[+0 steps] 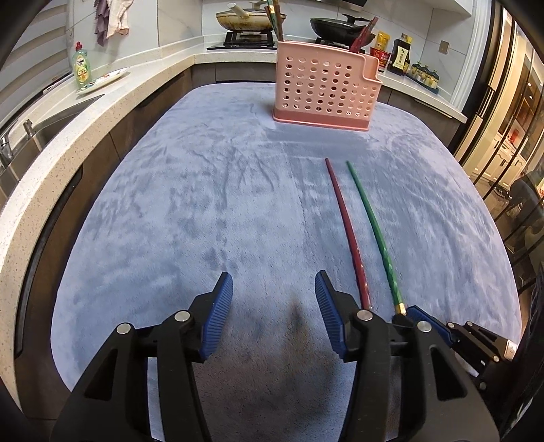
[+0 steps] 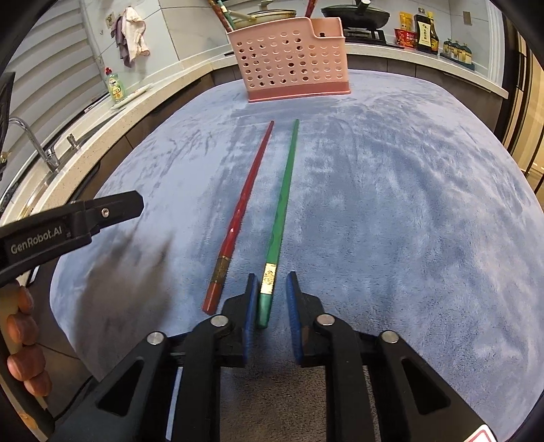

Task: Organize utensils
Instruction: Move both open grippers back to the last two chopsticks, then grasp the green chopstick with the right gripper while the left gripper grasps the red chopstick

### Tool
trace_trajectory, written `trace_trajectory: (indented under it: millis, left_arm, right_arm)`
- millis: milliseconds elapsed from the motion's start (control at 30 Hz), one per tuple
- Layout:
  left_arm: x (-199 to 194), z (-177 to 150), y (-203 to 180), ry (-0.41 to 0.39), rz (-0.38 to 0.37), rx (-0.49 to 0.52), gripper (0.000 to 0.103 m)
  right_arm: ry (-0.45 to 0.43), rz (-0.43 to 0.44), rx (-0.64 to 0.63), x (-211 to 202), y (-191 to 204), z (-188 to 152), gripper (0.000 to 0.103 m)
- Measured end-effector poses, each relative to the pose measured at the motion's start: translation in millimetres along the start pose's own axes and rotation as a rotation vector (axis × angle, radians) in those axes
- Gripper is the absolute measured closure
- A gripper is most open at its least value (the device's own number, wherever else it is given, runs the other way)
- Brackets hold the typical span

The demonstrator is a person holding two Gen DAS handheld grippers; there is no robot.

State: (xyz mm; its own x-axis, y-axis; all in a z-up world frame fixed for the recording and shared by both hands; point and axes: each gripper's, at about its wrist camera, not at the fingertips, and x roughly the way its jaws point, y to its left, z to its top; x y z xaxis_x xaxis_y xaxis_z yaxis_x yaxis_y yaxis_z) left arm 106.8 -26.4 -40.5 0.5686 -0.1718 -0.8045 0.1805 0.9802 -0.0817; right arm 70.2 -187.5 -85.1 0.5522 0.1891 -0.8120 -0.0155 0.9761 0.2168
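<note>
A red chopstick (image 2: 243, 200) and a green chopstick (image 2: 284, 200) lie side by side on the blue cloth (image 2: 391, 210), pointing at a pink perforated utensil holder (image 2: 289, 61) at the far end. My right gripper (image 2: 270, 289) is open, its jaws on either side of the green chopstick's thick end, with a gap on the right. My left gripper (image 1: 273, 289) is open and empty, just left of the red chopstick (image 1: 346, 227) and green chopstick (image 1: 374, 231). The holder (image 1: 323, 88) has several chopsticks standing in it.
A stone counter (image 1: 112, 112) curves along the left with a sink, faucet (image 2: 34, 142), green soap bottle (image 1: 81, 64) and a plate. Pans (image 1: 248, 18) sit on the stove behind the holder. Sauce bottles (image 2: 425, 29) stand at the back right.
</note>
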Motion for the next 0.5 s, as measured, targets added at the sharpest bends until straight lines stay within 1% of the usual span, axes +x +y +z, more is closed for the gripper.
trace_trajectory:
  millis: [133,267,500]
  left_arm:
    - [2,-3,-6,0.013,-0.010,0.012,0.054]
    - [4,-8,-18,0.023,-0.023,0.032,0.047]
    - [10,-18,-43,0.048,-0.055,0.076,0.041]
  right_arm:
    - [-0.010,0.000,0.030,-3,-9,-1,0.096]
    - [-0.028,-0.019,0.064,-11,-22,-3,0.096]
    - [-0.028,-0.022,0.113,-19,-41,-11,0.096]
